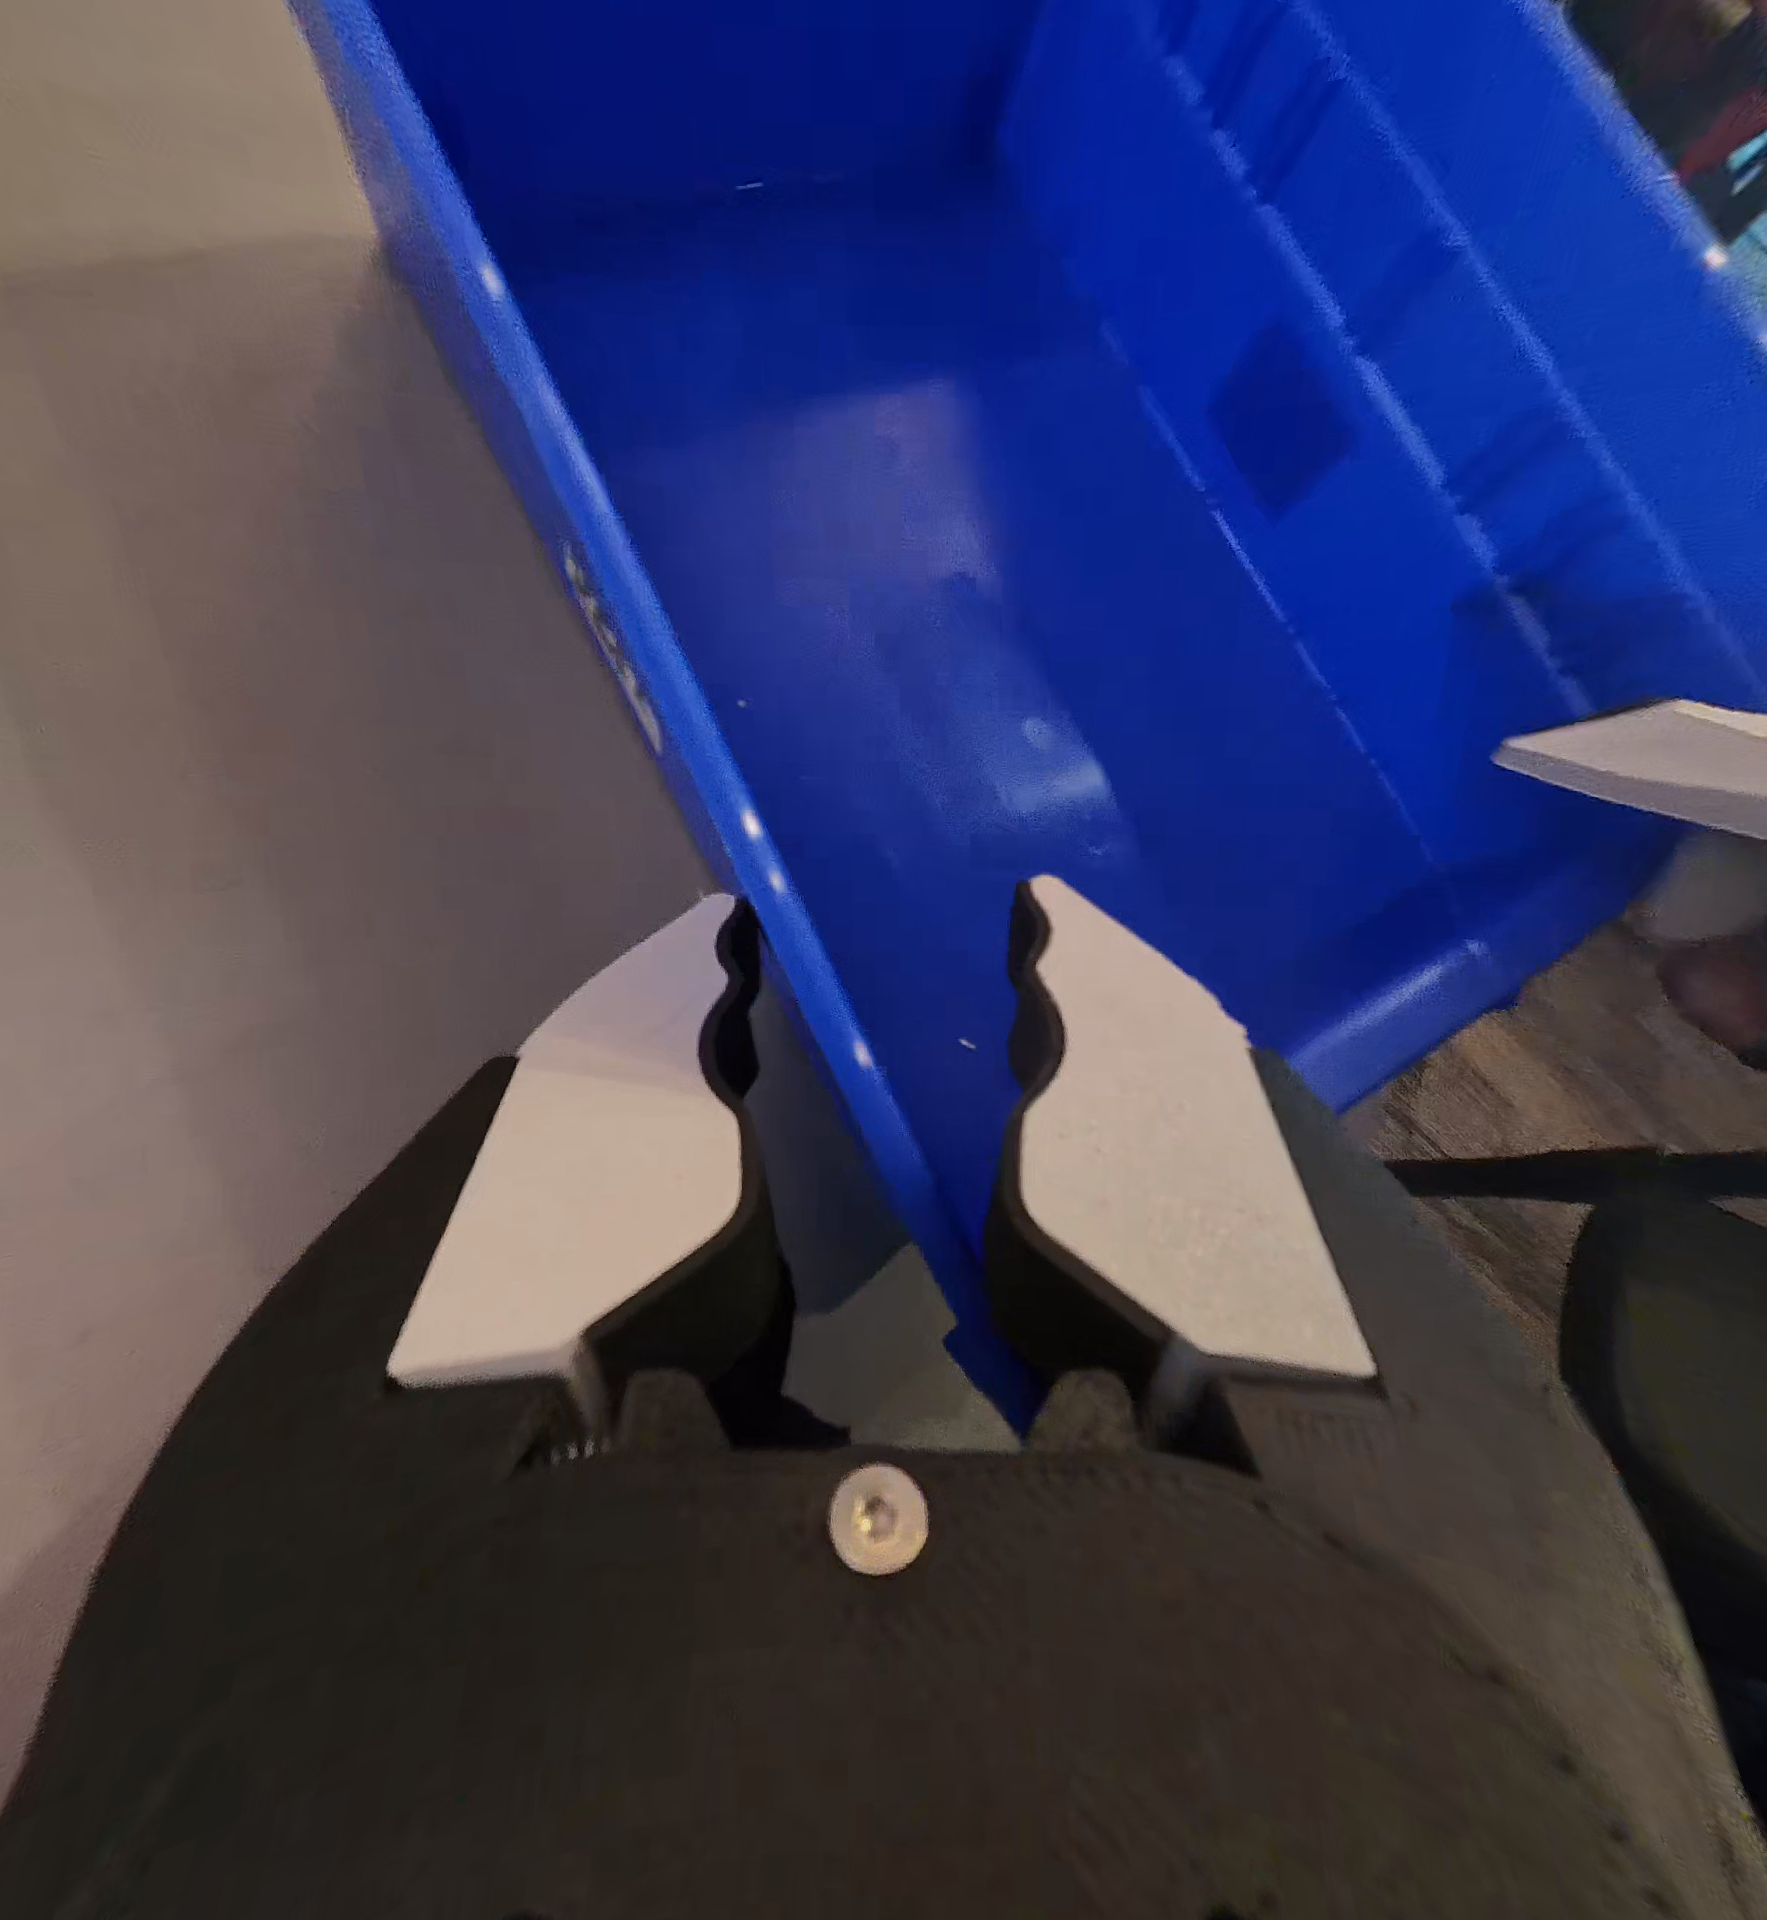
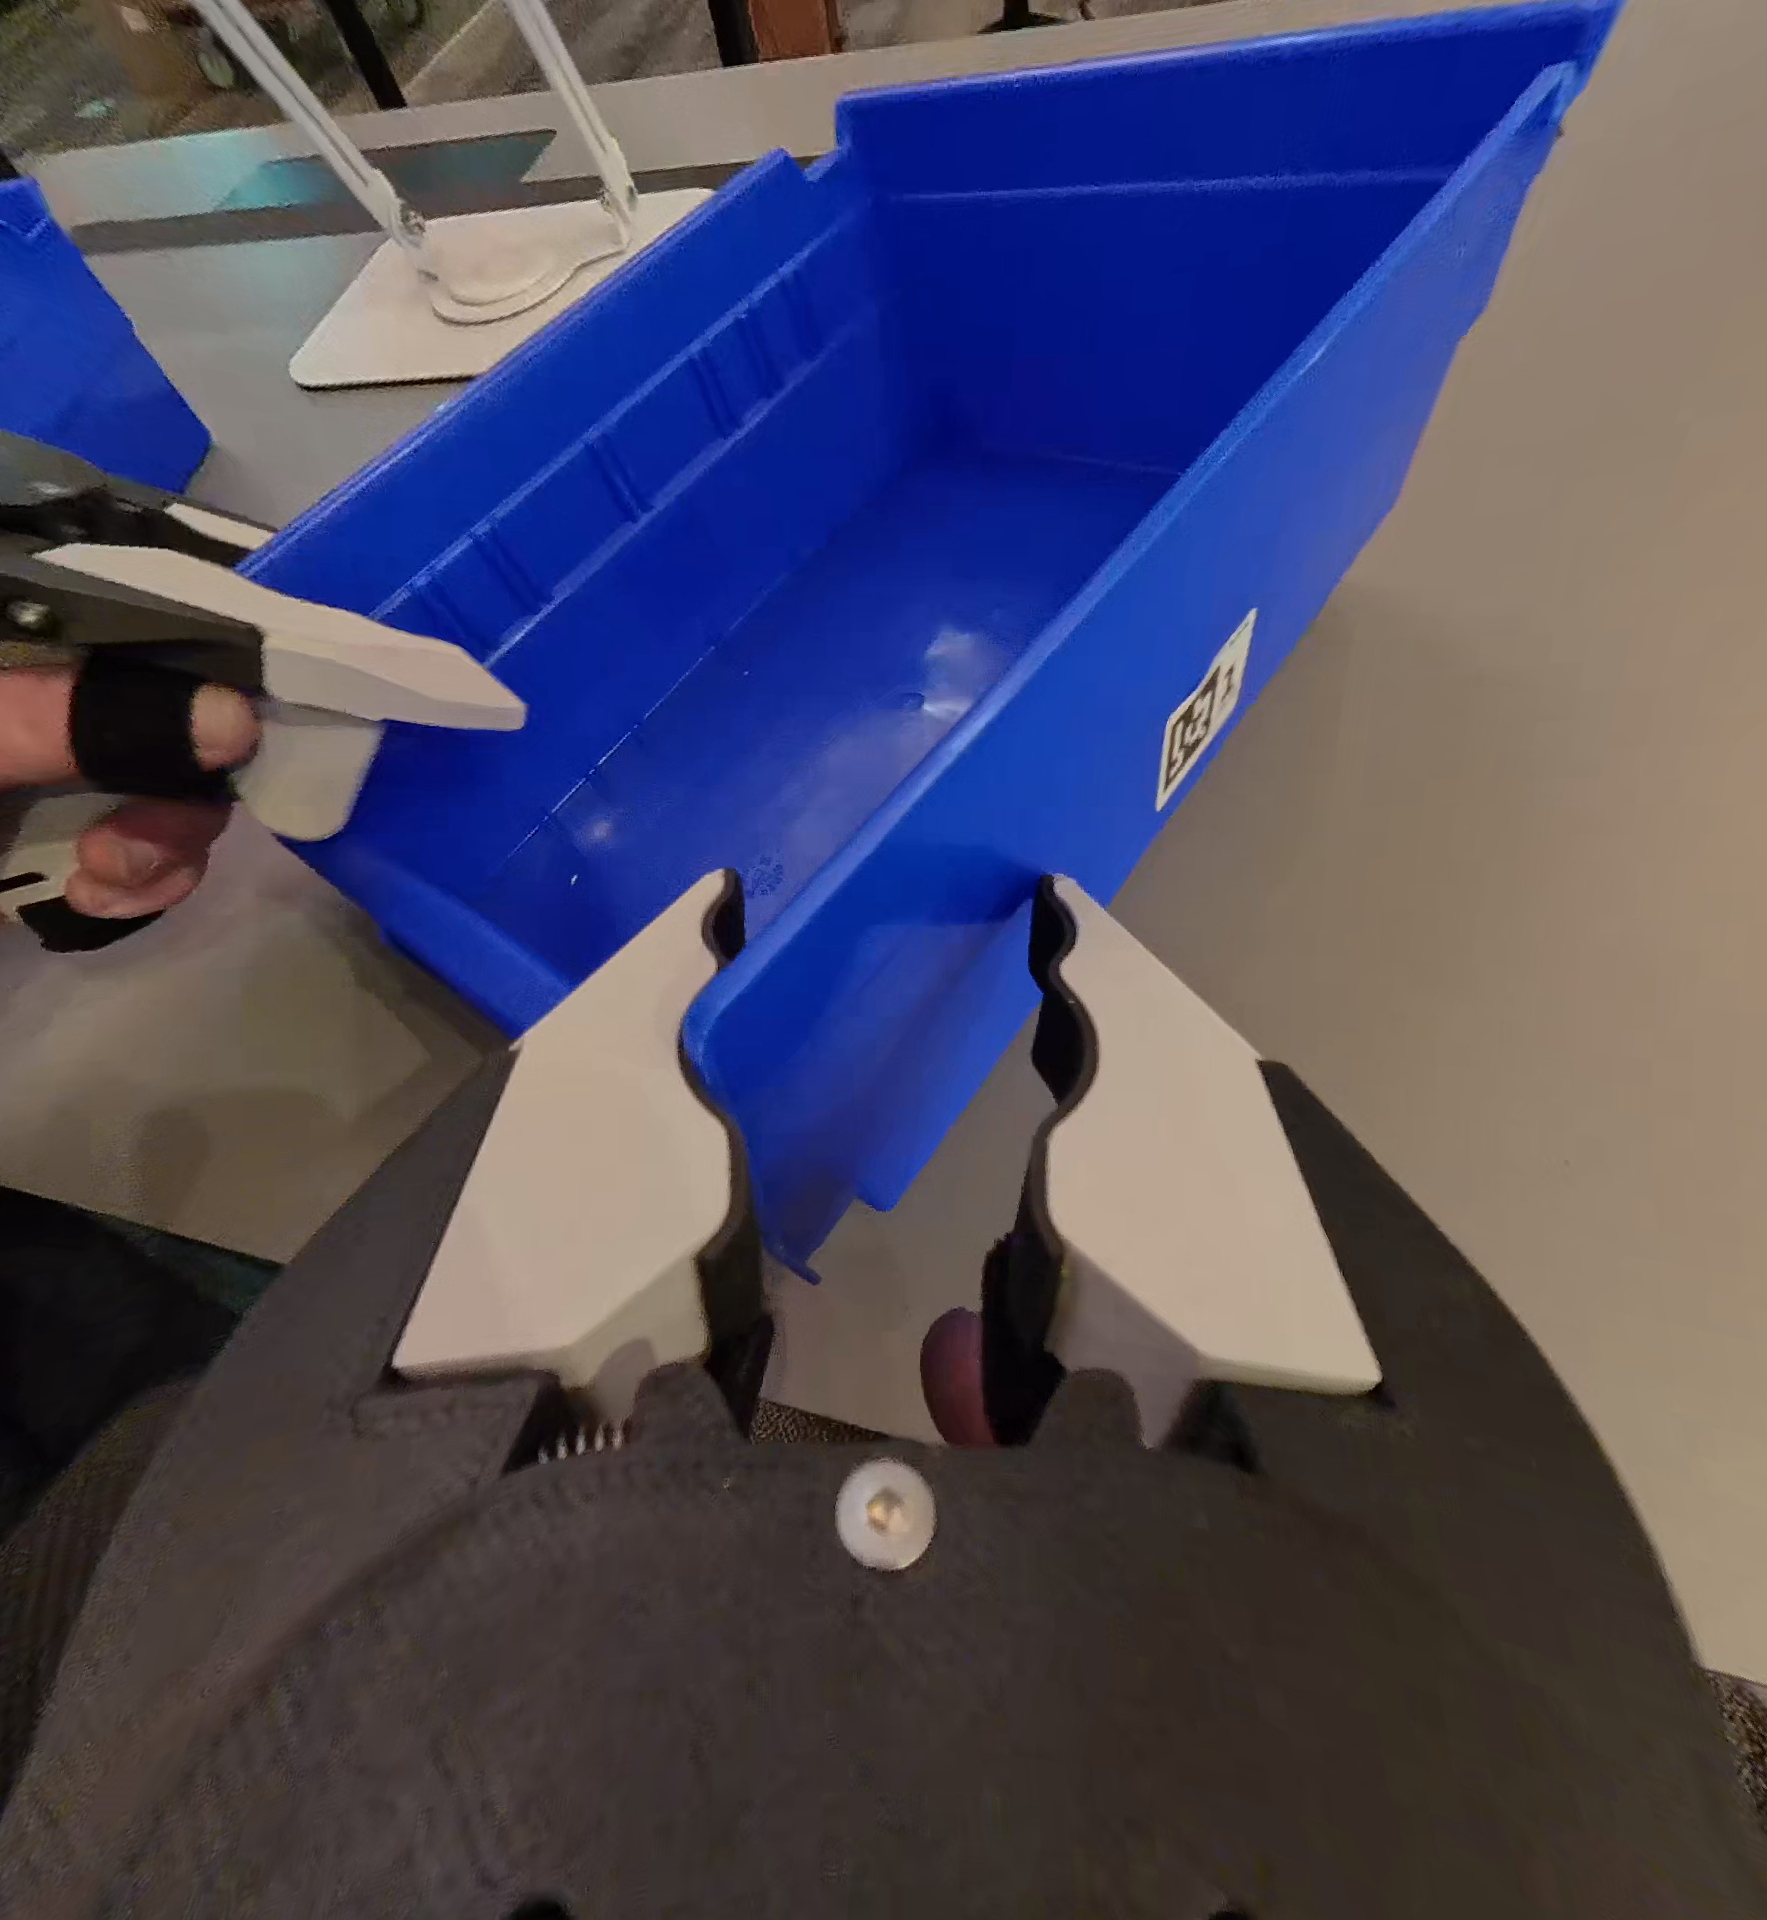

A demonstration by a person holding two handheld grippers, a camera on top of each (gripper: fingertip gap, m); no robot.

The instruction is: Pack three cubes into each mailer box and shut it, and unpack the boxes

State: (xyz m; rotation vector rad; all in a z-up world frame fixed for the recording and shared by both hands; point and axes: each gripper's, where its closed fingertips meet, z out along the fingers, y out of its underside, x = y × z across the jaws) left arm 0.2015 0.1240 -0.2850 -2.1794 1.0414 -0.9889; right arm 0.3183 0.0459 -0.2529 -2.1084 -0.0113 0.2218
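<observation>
Honestly can't say how far the packing has got: no cubes or mailer boxes show anywhere, just an empty blue bin tipped up off the grey worktop. The left gripper has its jaws partly open around one side wall, and the right gripper has its jaws partly open around a corner at the other wall. My guess is the bin has been emptied, or it's being shifted between rounds.
</observation>
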